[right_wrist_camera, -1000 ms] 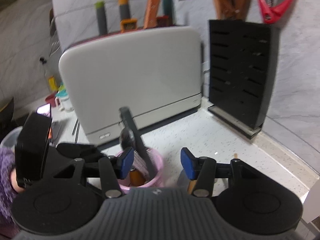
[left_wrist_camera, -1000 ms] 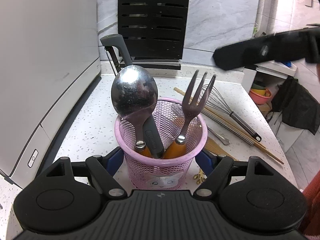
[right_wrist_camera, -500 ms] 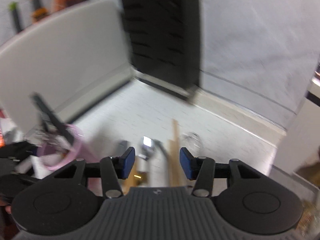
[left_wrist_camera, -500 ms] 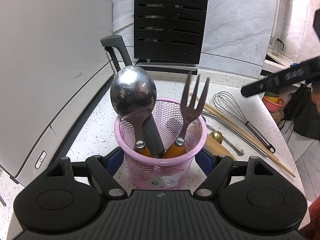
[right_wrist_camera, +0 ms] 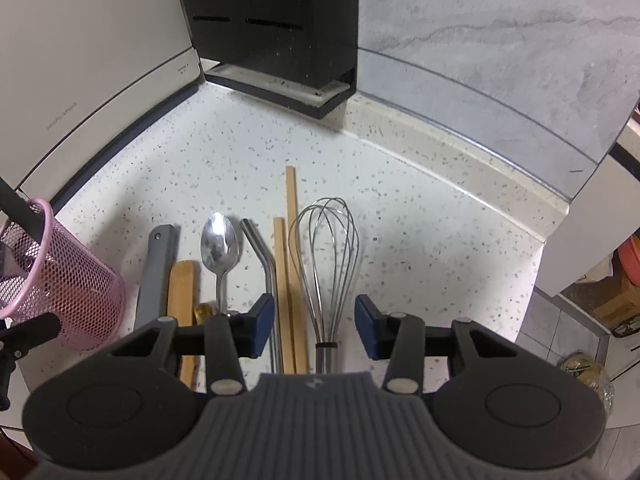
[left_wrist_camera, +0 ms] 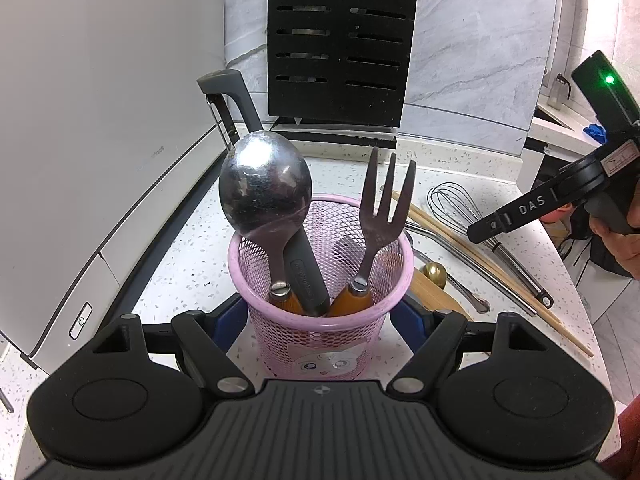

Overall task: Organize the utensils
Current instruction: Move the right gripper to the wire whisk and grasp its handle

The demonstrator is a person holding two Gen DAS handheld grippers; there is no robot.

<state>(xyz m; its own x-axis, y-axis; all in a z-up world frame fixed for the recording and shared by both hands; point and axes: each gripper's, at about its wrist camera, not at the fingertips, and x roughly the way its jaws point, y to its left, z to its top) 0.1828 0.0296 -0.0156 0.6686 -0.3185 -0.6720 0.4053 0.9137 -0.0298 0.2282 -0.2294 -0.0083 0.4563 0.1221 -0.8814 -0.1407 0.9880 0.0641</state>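
Swinging down from the wall toward the tabletop [right_wrist_camera: 400,200], the right gripper [right_wrist_camera: 315,322] now hangs over the loose utensils, jaws closing with the whisk [right_wrist_camera: 326,256] and chopsticks [right_wrist_camera: 291,272] showing between them, untouched. Only its view shows the white appliance [right_wrist_camera: 80,60] reading "morphy richards", and a spoon [right_wrist_camera: 220,250], metal straw [right_wrist_camera: 266,272] and wooden spatula [right_wrist_camera: 182,304] lying beside the whisk. The left view alone shows "DAS" on the right gripper's finger. The left gripper [left_wrist_camera: 322,314] is clamped on the pink mesh basket [left_wrist_camera: 320,332], which holds a large spoon [left_wrist_camera: 265,192], a fork [left_wrist_camera: 382,216] and a grey peeler [left_wrist_camera: 236,108].
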